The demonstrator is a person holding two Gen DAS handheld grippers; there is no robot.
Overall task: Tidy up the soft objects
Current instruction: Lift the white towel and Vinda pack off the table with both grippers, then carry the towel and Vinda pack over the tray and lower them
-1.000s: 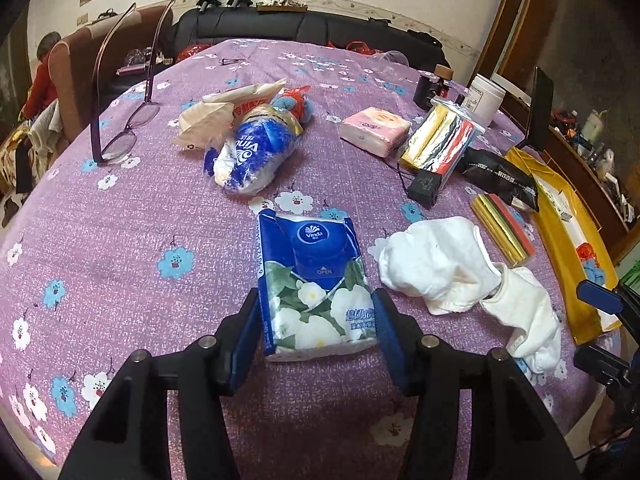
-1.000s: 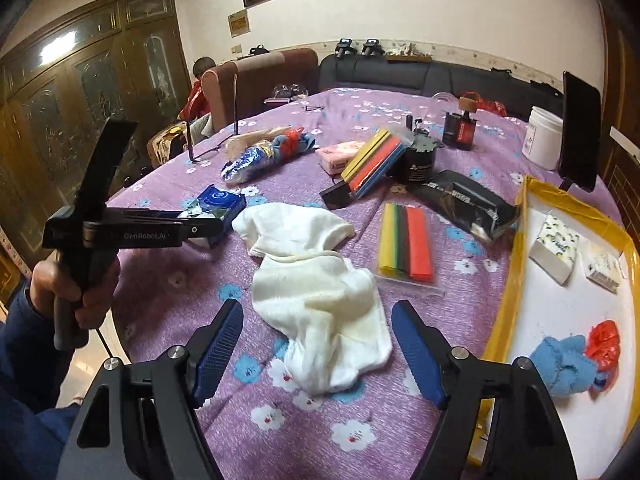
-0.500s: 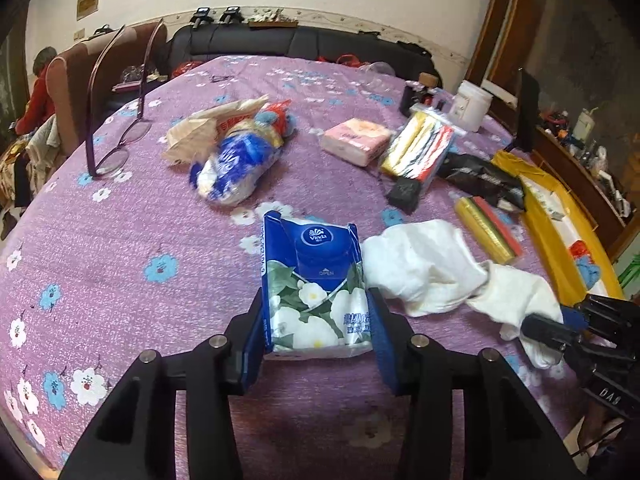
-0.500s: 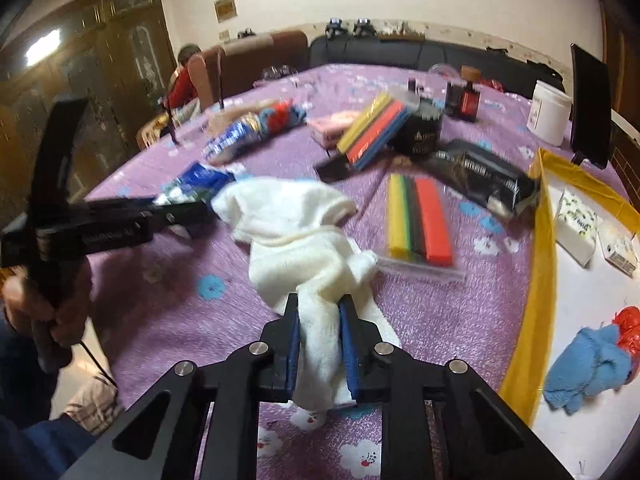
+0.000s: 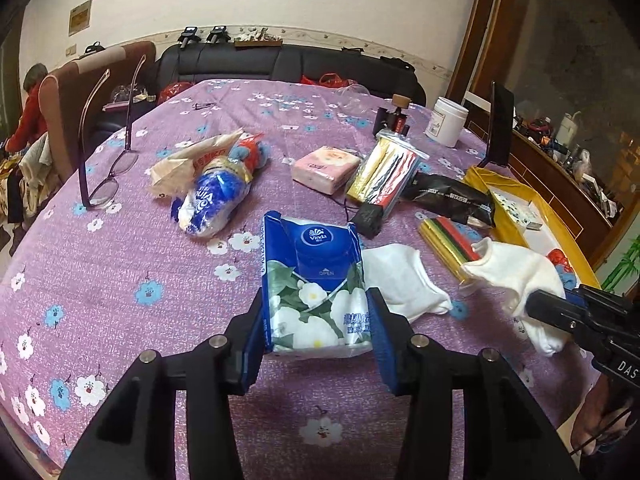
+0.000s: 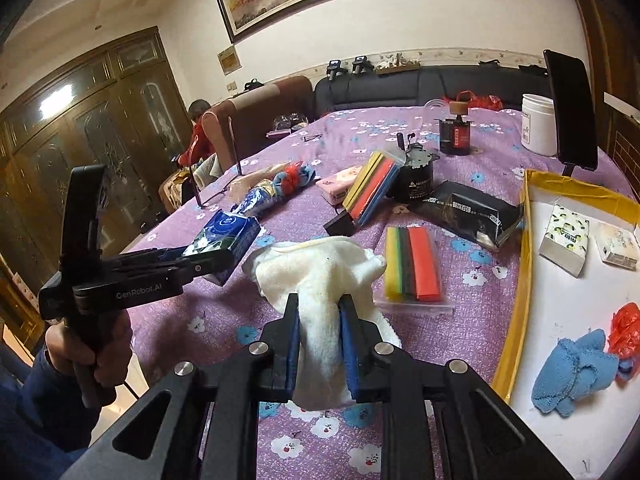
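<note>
Towel [image 6: 320, 280] hangs pinched in the right gripper [image 6: 320, 356] near the tray [image 6: 524, 264]; left gripper [image 5: 316, 332] clamps the tissue pack [image 5: 316, 296]. Trailing cloth could snag the colour strips [image 6: 412, 264] and drag them.

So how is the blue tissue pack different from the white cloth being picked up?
The blue tissue pack is a printed, boxy packet that keeps its shape; the white cloth is plain and droops limply. The left gripper clamps the pack, the right gripper pinches the cloth far narrower. Both are soft and gripped.
</note>
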